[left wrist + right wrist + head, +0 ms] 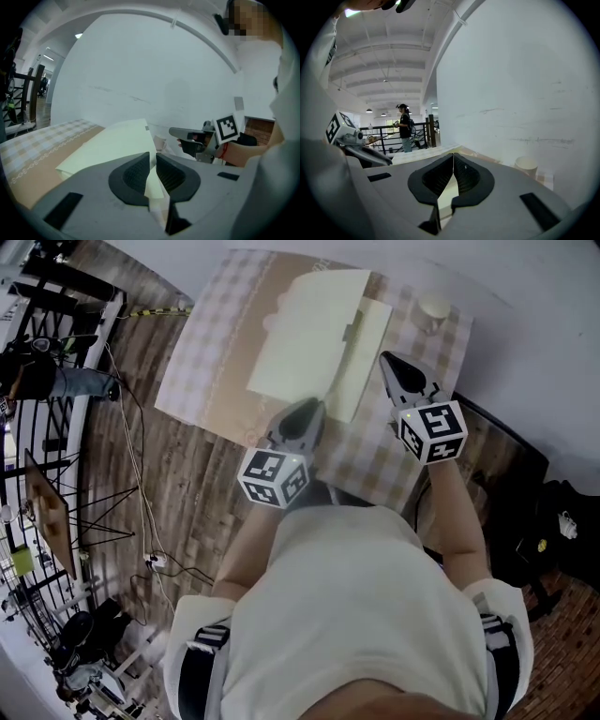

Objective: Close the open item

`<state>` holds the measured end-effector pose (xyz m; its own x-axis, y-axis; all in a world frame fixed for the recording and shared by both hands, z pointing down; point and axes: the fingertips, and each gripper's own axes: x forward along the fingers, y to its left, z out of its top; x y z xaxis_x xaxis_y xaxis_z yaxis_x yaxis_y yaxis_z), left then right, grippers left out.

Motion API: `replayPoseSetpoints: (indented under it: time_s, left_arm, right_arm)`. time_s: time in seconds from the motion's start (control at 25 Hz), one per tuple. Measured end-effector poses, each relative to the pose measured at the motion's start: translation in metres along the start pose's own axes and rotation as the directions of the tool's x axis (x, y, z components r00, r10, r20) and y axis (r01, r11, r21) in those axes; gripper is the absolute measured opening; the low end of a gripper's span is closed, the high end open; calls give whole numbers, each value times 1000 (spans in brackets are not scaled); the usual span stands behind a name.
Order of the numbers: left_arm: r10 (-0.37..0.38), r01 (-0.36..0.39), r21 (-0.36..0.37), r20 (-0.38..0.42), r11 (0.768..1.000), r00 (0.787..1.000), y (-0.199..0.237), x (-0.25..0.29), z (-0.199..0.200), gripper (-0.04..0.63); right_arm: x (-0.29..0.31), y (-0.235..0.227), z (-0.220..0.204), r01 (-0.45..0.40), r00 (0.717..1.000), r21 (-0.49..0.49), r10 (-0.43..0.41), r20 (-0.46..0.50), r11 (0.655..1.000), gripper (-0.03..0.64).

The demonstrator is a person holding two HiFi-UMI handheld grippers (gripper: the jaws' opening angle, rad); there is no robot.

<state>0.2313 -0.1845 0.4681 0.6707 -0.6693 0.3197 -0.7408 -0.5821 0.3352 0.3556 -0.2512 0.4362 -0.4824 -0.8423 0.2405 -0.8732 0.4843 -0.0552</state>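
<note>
While the folder (319,329) lies open on the checked table (202,362), cover tilted up, left gripper (307,412) at its near edge, jaws narrowly parted around the cover's edge, right gripper (389,362) beside its right edge, jaws together, cup (433,313) beyond.

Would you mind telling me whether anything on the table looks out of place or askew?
Only the pale folder: its cover stands raised rather than flat, and the left hand-held gripper has an edge between its jaws. The cup stands upright.
</note>
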Motion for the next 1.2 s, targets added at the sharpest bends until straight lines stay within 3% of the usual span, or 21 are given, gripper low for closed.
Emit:
replayPoseSetpoints:
  time_s: [0.16,0.56,0.84,1.2]
  left_arm:
    - [-11,13,37,-55,999,998,-8,9,-17,35]
    - [-33,38,39,-123,999,992,-17,29,-47,40]
    - [-35,41,34,-147,999,989,-20,34,-57,41]
    - [-29,34,22,-200,999,979,-21,44,-76,46]
  right_arm:
    - [20,0,1,-21,1000,-19,20,-9,1000,2]
    - [73,7,-26,-68,991,-87,57,-124,994,2]
    - [86,3,-64,-59,970,-104,32,-240,993,2]
    - [87,-4,-103,-49,948,-118,9,-317,992,2]
